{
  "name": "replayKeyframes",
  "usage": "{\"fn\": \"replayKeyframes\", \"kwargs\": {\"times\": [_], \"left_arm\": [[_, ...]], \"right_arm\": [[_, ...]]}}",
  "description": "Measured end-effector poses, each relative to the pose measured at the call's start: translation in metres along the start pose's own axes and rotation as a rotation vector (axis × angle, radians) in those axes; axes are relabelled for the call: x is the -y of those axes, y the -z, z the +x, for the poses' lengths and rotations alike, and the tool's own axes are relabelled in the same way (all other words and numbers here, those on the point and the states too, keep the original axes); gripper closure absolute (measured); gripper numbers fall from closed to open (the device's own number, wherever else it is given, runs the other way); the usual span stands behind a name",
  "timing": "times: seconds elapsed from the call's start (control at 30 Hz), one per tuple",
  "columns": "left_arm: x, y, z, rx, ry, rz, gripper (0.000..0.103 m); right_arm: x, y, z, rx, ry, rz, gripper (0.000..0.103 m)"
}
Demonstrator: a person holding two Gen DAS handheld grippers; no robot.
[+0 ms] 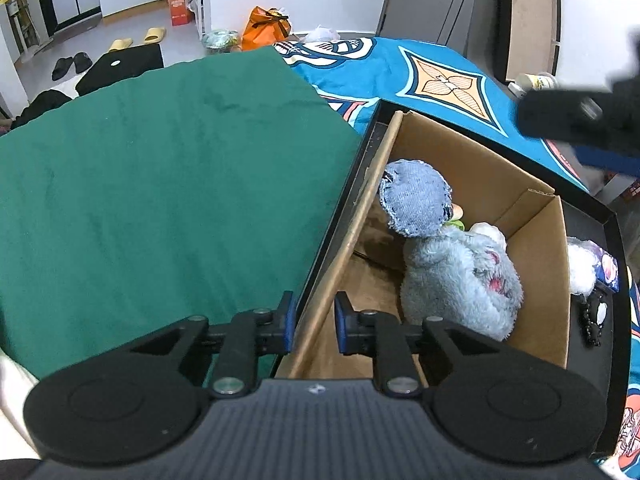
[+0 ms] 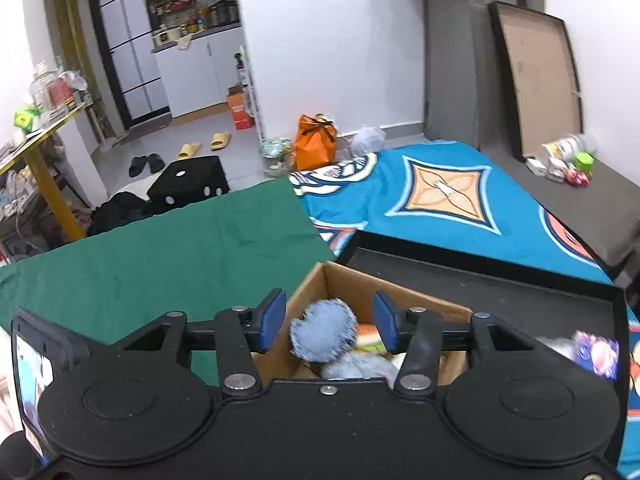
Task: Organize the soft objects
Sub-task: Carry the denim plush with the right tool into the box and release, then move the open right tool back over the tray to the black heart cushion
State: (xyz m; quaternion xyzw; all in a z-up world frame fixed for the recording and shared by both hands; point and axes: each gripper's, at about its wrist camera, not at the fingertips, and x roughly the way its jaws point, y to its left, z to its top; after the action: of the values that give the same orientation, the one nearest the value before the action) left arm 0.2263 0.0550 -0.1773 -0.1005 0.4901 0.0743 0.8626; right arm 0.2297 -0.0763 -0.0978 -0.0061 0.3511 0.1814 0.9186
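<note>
A brown cardboard box [image 1: 532,280] stands inside a black tray [image 1: 596,380] on the bed. In it lie a blue-grey plush toy [image 1: 460,280] and a denim-blue round soft piece [image 1: 416,200]. My left gripper [image 1: 315,326] is open, its jaws straddling the box's left wall near the front corner. My right gripper [image 2: 327,326] is open and empty, hovering above the box [image 2: 320,284], with the denim piece [image 2: 324,334] seen between its fingers. A white plush with a printed packet [image 1: 592,266] lies in the tray right of the box.
A green cloth [image 1: 160,184] covers the bed left of the box; a blue patterned sheet [image 1: 440,76] lies behind. The right gripper's body [image 1: 580,112] shows at upper right. An orange bag [image 2: 316,142] and slippers [image 2: 204,146] are on the floor.
</note>
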Motion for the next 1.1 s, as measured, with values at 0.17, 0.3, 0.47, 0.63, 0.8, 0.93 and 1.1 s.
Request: {"fn": "replayKeyframes", "kwargs": {"times": [0.17,0.3,0.47,0.63,0.8,0.93,1.1], "left_arm": [[0.003,0.0,-0.003,0.01,-0.023,0.017,0.071],[0.005,0.001,-0.01,0.027,-0.043,0.028,0.054],[0.012,0.004,-0.021,0.057,-0.064,0.069,0.038],[0.02,0.008,-0.033,0.083,-0.078,0.116,0.029],[0.03,0.01,-0.04,0.104,-0.099,0.147,0.023],[0.038,0.012,-0.044,0.111,-0.115,0.175,0.023],[0.044,0.013,-0.045,0.108,-0.134,0.198,0.022]], "right_arm": [[0.02,0.021,-0.016,-0.016,0.039,0.046,0.051],[0.032,0.039,-0.029,-0.031,0.07,0.069,0.049],[0.045,0.055,-0.046,-0.026,0.081,0.107,0.046],[0.055,0.062,-0.061,-0.006,0.084,0.123,0.035],[0.068,0.065,-0.07,0.006,0.083,0.128,0.027],[0.079,0.067,-0.076,0.027,0.091,0.125,0.019],[0.096,0.068,-0.08,0.043,0.096,0.132,0.011]]}}
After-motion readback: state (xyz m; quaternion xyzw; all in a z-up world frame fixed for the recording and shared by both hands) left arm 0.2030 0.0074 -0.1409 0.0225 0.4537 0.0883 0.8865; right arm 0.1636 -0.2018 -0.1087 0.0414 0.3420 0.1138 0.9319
